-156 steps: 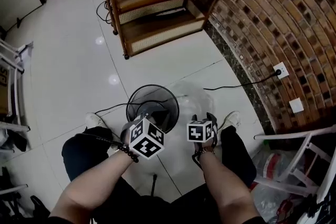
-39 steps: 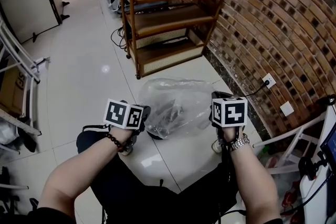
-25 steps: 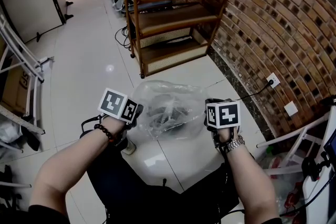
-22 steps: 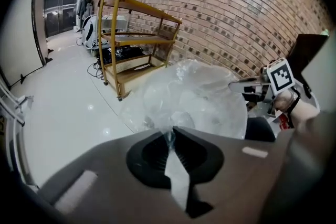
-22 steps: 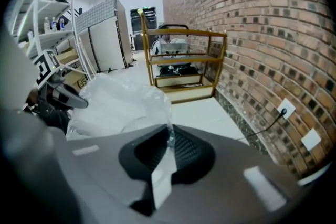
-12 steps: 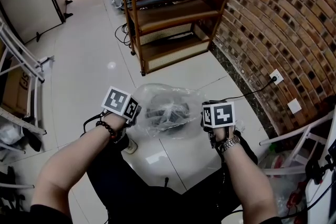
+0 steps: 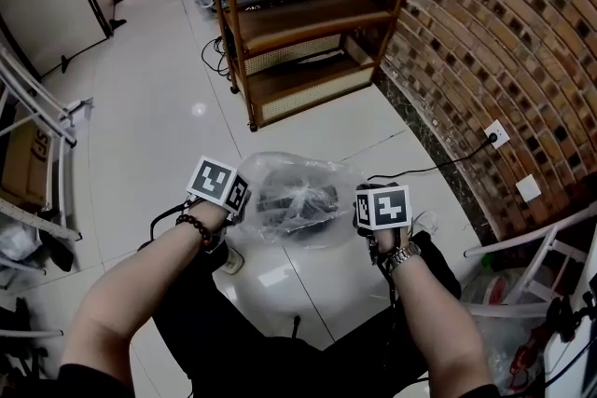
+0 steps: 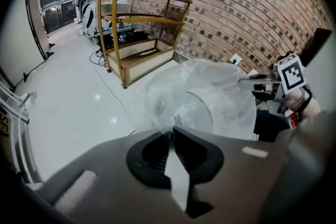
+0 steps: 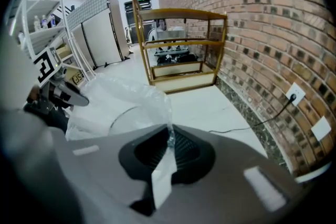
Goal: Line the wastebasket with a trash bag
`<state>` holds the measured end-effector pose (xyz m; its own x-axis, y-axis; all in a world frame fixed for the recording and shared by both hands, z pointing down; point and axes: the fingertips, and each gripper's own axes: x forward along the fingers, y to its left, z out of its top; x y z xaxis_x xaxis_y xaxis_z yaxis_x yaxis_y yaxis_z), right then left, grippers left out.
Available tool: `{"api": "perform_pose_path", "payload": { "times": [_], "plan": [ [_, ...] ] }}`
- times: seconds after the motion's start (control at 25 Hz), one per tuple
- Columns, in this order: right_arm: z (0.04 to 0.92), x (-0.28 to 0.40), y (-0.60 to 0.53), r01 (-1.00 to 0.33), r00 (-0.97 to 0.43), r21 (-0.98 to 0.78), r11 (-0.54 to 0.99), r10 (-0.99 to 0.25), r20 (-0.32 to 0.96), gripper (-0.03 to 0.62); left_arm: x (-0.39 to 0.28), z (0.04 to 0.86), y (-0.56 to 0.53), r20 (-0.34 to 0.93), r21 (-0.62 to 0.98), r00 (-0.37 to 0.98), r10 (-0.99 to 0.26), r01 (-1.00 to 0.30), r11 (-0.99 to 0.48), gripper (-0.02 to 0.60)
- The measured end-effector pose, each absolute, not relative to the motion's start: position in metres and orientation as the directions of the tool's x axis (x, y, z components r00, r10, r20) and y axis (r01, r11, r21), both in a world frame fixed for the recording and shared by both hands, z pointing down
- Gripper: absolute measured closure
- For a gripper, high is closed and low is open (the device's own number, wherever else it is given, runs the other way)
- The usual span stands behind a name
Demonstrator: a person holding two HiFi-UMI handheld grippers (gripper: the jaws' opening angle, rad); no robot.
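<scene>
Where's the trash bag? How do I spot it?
Find the brick wall and the wooden shelf beside it. Over the floor before the shelf, the left gripper and right gripper hold the trash bag stretched above a dark wastebasket. It's clear and crinkly; the basket shows through it.

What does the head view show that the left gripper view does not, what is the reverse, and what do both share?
Only the head view shows the person's forearms, a beaded bracelet and the marker cube on the left gripper.

Only the left gripper view shows that gripper's jaws close up, shut on an edge of the trash bag.

Both show the trash bag, the wooden shelf, the brick wall, the wall socket and the right gripper.
</scene>
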<state>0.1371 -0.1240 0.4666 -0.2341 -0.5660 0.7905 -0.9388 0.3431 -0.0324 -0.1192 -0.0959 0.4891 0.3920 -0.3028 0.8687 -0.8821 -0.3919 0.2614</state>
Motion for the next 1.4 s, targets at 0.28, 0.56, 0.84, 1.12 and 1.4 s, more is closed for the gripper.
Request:
{"api": "perform_pose_path", "payload": {
  "times": [0.28,0.56,0.84,1.12,1.4],
  "plan": [
    [0.489,0.137,-0.135,-0.942,-0.225,-0.035,0.334,-0.55,0.804,0.591,-0.122,0.513,-0.108,0.881,0.261,0.378,-0.284,-0.889,-0.375,0.575],
    [0.506,0.134,-0.147,-0.942,-0.224,-0.037,0.334,-0.543,0.809,0.588,-0.122,0.532,-0.117,0.888,0.27,0.377,-0.263,-0.89,-0.367,0.56],
    [0.523,0.132,-0.154,-0.937,-0.241,-0.057,0.345,-0.519,0.82,0.515,-0.116,0.546,-0.123,0.888,0.284,0.389,-0.245,-0.883,-0.374,0.461],
    [0.534,0.132,-0.152,-0.935,-0.255,-0.081,0.346,-0.495,0.831,0.454,-0.117,0.552,-0.124,0.89,0.29,0.392,-0.231,-0.879,-0.378,0.389],
    [0.54,0.129,-0.147,-0.932,-0.263,-0.091,0.35,-0.482,0.836,0.434,-0.116,0.557,-0.118,0.891,0.299,0.399,-0.217,-0.875,-0.381,0.376]
  ]
}}
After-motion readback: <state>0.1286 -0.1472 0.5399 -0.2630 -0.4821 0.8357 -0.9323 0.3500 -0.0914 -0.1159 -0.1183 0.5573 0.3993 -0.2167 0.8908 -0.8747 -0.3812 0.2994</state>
